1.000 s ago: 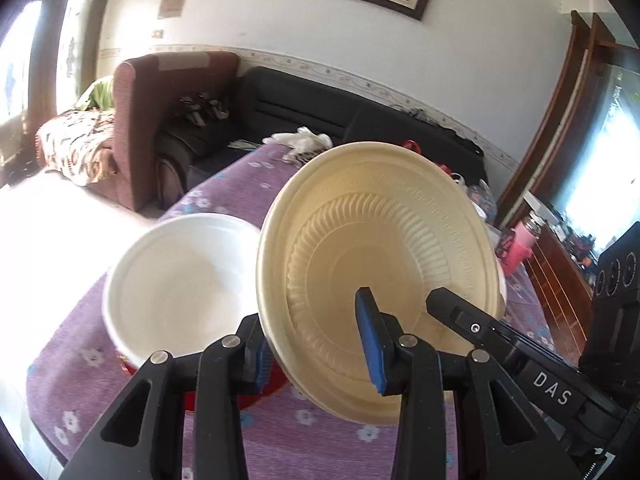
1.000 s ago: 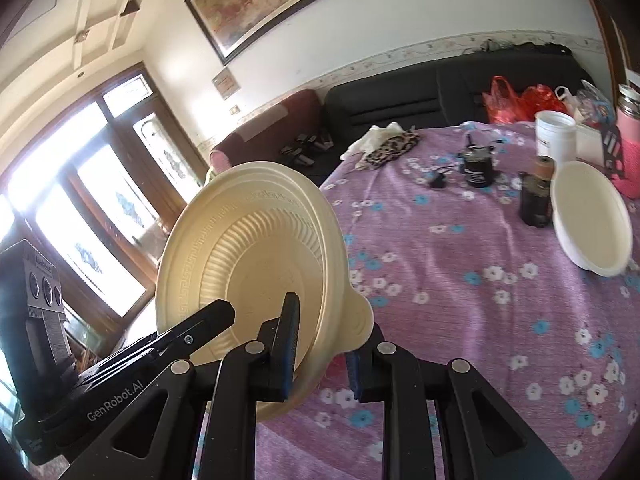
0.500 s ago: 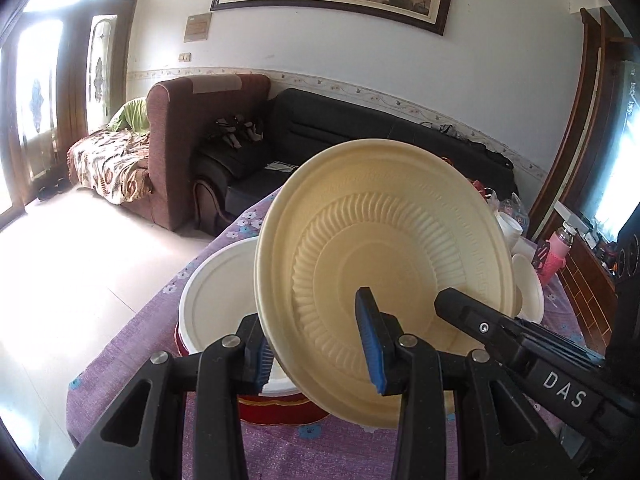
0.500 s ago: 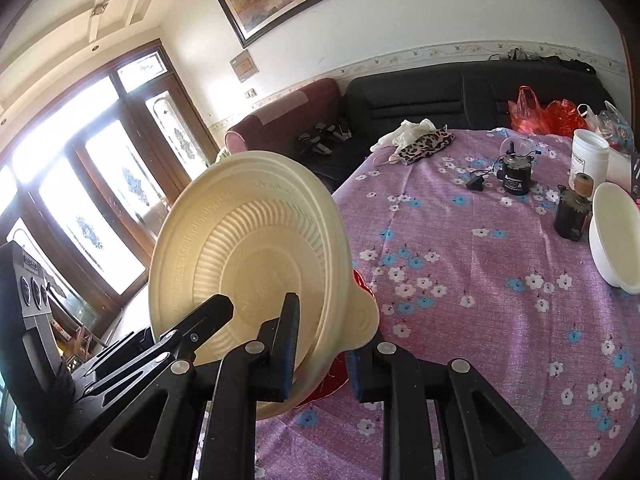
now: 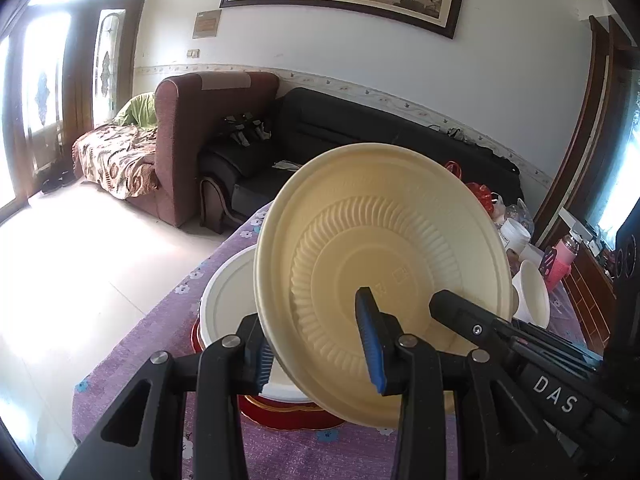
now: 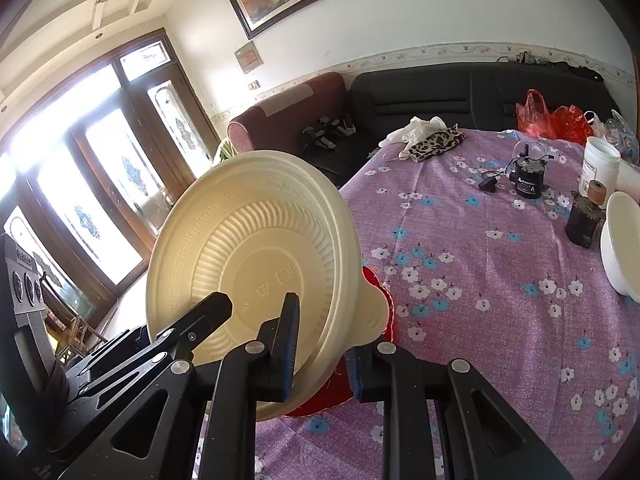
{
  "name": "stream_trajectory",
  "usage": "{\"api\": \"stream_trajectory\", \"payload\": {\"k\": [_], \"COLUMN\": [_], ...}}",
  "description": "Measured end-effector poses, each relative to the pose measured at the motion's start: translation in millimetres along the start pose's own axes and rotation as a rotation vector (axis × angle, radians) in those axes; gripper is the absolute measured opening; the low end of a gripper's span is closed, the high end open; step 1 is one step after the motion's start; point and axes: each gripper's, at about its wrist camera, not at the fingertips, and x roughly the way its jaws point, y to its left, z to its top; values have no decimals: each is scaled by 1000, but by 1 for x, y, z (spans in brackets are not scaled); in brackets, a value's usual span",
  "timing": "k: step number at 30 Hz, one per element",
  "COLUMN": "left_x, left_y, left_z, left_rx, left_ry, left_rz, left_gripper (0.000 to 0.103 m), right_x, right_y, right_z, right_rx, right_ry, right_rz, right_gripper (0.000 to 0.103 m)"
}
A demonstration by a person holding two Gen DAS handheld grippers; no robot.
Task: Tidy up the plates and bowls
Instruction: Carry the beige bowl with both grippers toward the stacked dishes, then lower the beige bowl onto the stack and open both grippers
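The cream plate [image 5: 384, 264] is held up on edge above the near end of the bench [image 6: 480, 280], tilted, its ribbed underside facing both cameras. The left tool [image 5: 320, 350] is clamped on the plate's lower rim, one blue pad behind the rim and the other pressed on the ribbed face. The right tool [image 6: 322, 354] is clamped on the same plate at the rim beside its small tab, one finger on the underside and the other on the far side. In the left wrist view the right tool's finger reaches in from the right and lies against the plate.

Just behind and below the plate sits a white bowl [image 5: 228, 300] on a red dish [image 5: 292, 416], both resting on the purple flowered cloth. Farther along the bench, well apart from the plate, stands another white bowl [image 6: 620, 248], near a dark jar [image 6: 584, 224], a white tub [image 6: 600, 164] and a leopard-print pouch [image 6: 436, 142]. A black sofa [image 5: 360, 136] stands beyond the bench.
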Motion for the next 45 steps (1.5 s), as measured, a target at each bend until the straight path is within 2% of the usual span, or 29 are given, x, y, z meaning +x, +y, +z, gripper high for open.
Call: {"api": "stream_trajectory", "payload": {"k": [13, 23, 28, 34, 40, 43, 45], "left_x": [16, 36, 40, 39, 40, 39, 36], "left_y": [32, 48, 55, 62, 66, 67, 69], "left_z": [5, 5, 9, 11, 11, 11, 12], "left_rx": [-72, -96, -114, -117, -131, -138, -146], "left_ry": [33, 73, 72, 50, 46, 43, 36], "left_rz": [43, 58, 67, 114, 109, 108, 107], "left_gripper": [36, 36, 36, 37, 39, 40, 44], "right_x": [38, 61, 77, 89, 92, 92, 91], "right_y": [16, 19, 23, 27, 25, 23, 23], "right_z": [5, 8, 8, 7, 7, 8, 9], "right_rx": [-15, -19, -28, -57, -49, -35, -29], "right_ry": [78, 112, 133, 140, 133, 126, 118], "right_rz": [7, -28, -41, -70, -90, -90, -87], "right_gripper": [23, 23, 23, 23, 24, 27, 37]}}
